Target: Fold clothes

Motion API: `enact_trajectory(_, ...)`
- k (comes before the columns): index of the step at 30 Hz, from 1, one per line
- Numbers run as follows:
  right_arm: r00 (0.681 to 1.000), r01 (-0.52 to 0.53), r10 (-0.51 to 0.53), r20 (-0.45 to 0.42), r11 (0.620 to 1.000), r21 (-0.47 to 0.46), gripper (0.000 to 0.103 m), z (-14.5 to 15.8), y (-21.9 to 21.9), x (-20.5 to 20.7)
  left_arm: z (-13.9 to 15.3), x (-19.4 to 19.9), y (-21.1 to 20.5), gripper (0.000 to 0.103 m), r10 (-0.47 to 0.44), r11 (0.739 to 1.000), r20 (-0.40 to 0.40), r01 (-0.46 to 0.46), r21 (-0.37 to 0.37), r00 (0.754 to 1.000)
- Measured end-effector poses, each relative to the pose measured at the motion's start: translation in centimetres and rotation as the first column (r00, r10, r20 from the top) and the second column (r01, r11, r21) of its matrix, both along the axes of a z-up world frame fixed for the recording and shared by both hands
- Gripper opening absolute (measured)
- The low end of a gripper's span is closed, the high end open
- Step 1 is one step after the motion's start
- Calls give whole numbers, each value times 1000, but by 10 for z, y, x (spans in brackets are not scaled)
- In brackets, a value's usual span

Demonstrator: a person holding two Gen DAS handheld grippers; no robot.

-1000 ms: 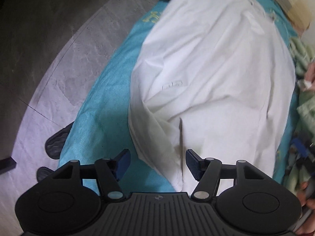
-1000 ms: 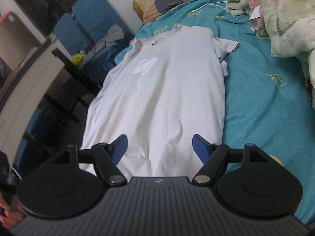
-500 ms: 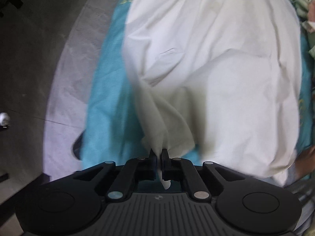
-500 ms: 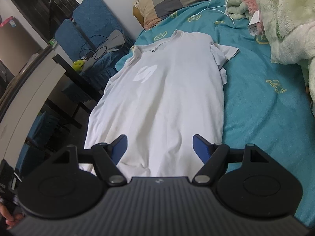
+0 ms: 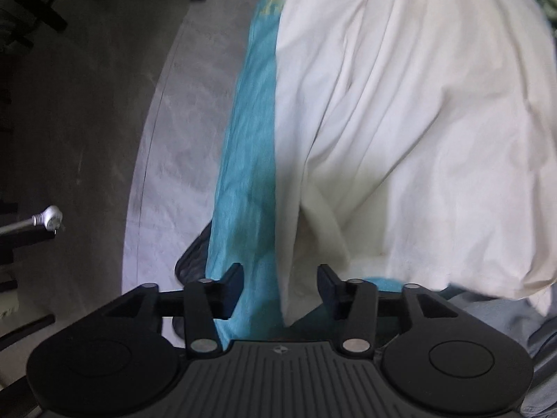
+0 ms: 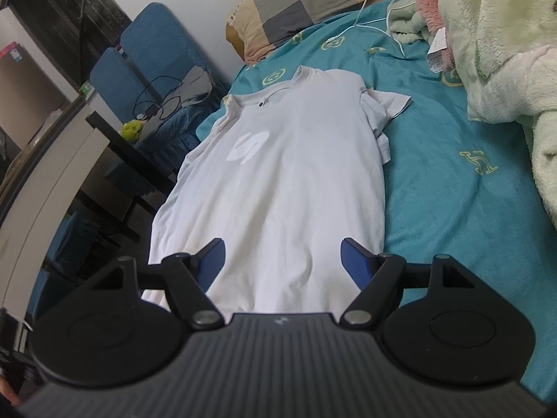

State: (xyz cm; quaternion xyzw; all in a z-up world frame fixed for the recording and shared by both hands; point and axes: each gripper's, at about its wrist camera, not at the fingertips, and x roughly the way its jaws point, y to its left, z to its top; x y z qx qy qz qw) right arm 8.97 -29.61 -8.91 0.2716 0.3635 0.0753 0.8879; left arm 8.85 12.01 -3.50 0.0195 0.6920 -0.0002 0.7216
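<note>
A white T-shirt lies front up on the teal bed sheet, collar at the far end. My right gripper hovers open over its near hem, nothing between the fingers. In the left wrist view the T-shirt is rumpled near its lower left corner, by the edge of the sheet. My left gripper points down there and its jaws are opening. A narrow tail of the shirt's corner runs between them, and the pads stand clear of it.
A checked pillow and a white cable lie at the head of the bed. A fluffy green blanket is heaped along the right side. Blue chairs and a dark table stand left of the bed, over grey floor.
The left gripper went from open to shut on the shirt's corner, lifting it, and now stands open again with the corner loose between its jaws. The right gripper has stayed open and nearly still.
</note>
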Motion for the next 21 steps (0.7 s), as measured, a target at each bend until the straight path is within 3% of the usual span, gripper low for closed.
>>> enact_trajectory(3, 1000, 25, -25, 5, 1000, 14, 75, -1, -3, -2, 36, 3, -17, 75, -11, 1000, 201, 13, -7, 980)
enact_trajectory(5, 999, 48, -48, 12, 998, 29, 75, -2, -6, -4, 58, 8, -31, 81, -3, 1000, 349, 13, -24, 937)
enact_trajectory(7, 997, 71, -72, 21, 997, 25, 75, -2, -7, -5, 73, 15, -49, 83, 26, 997, 477, 14, -80, 878)
enact_trajectory(11, 993, 113, -113, 45, 994, 7, 71, -4, -11, -8, 77, 39, -98, 86, 101, 984, 604, 10, -179, 791)
enact_trajectory(14, 988, 142, -143, 58, 990, 8, 59, -7, -15, -9, 63, 57, -139, 86, 112, 974, 661, 52, -222, 742)
enact_trajectory(17, 981, 182, -183, 63, 983, 6, 50, -11, -19, -6, 38, 62, -174, 86, 100, 976, 724, 75, -206, 682)
enact_trajectory(19, 975, 212, -212, 60, 977, 7, 44, -16, -21, -1, 10, 59, -179, 86, 88, 981, 736, 72, -182, 671)
enact_trajectory(21, 968, 244, -245, 58, 970, 21, 40, -19, -23, 5, -19, 60, -169, 86, 107, 975, 697, 64, -215, 709)
